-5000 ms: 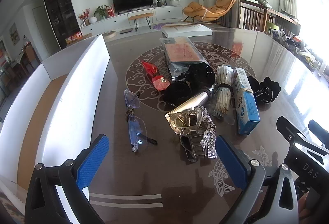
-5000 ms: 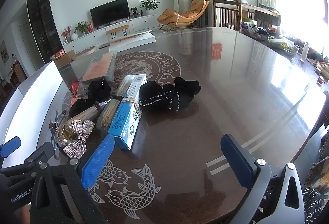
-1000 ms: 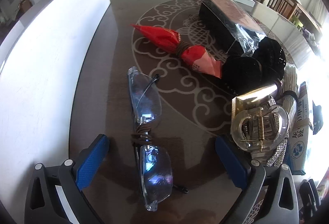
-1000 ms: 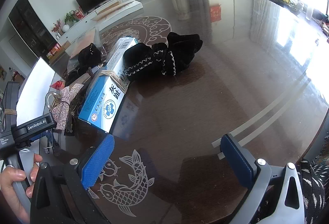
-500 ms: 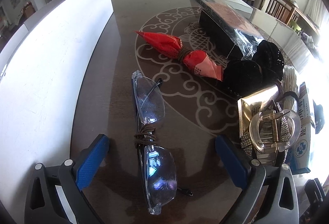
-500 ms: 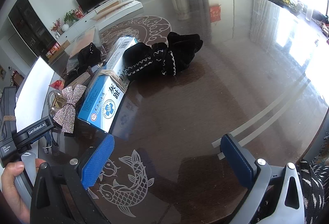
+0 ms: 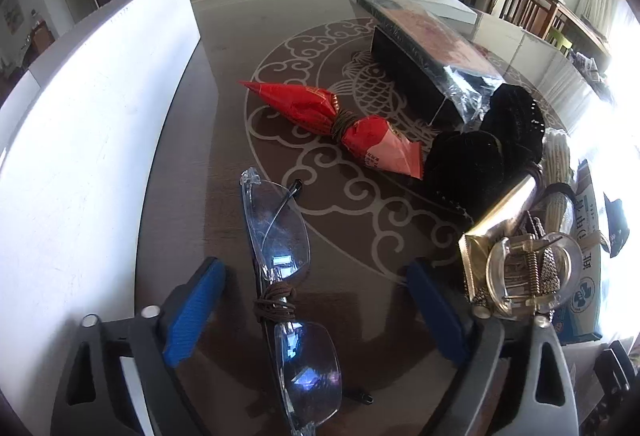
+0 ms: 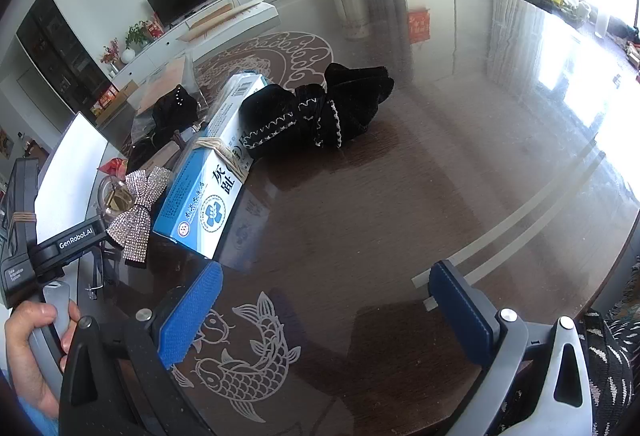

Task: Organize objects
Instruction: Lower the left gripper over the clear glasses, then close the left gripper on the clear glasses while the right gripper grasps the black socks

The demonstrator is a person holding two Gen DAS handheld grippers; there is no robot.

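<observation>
Leftmost, white board (image 7: 92, 140): stands on edge along the left side of the tabletop (image 7: 224, 84).
Left gripper (image 7: 316, 310): jaws wide apart, one on each side of the eyeglasses, gripping nothing.
Eyeglasses (image 7: 286, 278): rimless, folded, lying on the tabletop between the left jaws, brown cord wound round the bridge.
Red foil packet (image 7: 340, 124): tied at its middle with brown cord, lying beyond the eyeglasses on the cloud-pattern inlay.
Black boxed item in clear wrap (image 7: 428, 52): farther back, right of the red packet.
Black knitted fabric (image 7: 480, 152): heaped just right of the red packet.
Clear hair claw clip (image 7: 528, 276): just outside the left gripper's right jaw, beside a rhinestone bow (image 8: 140, 208).
Blue-and-white carton (image 8: 212, 176): bound with a rubber band, between the bow and a black trimmed fabric bundle (image 8: 320, 108).
Right gripper (image 8: 324, 310): jaws wide apart, empty, over the fish inlay on bare tabletop, well apart from the carton.
</observation>
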